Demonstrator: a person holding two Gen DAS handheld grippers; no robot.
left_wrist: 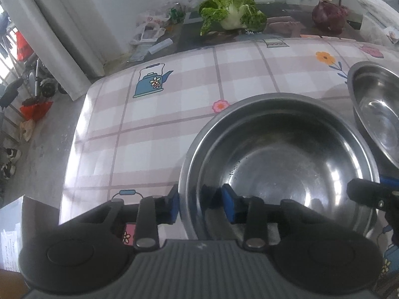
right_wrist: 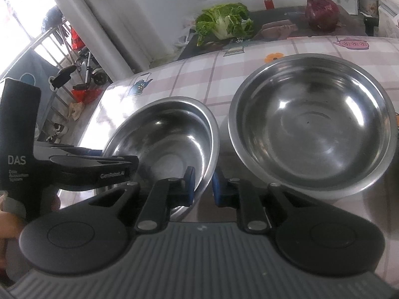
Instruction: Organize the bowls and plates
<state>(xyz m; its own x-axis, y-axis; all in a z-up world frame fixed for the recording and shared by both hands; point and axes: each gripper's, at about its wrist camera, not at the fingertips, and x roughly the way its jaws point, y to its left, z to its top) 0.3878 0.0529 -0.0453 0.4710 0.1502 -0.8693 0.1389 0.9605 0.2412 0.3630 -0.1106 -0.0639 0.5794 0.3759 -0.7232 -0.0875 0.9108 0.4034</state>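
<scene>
Checked desk [left_wrist: 174, 114], napa cabbage [left_wrist: 232, 12] behind; left gripper [left_wrist: 202, 205] and right gripper [right_wrist: 203, 186], jaws both clenched on smaller steel bowl [right_wrist: 172, 134], larger bowl [right_wrist: 311, 122] just beside.

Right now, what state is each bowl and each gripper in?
Near steel bowl: upright, empty, rim gripped by both grippers.
Far steel bowl: upright, empty, untouched on the checked tablecloth.
Left gripper: shut on the near bowl's rim.
Right gripper: shut on the near bowl's rim.
</scene>
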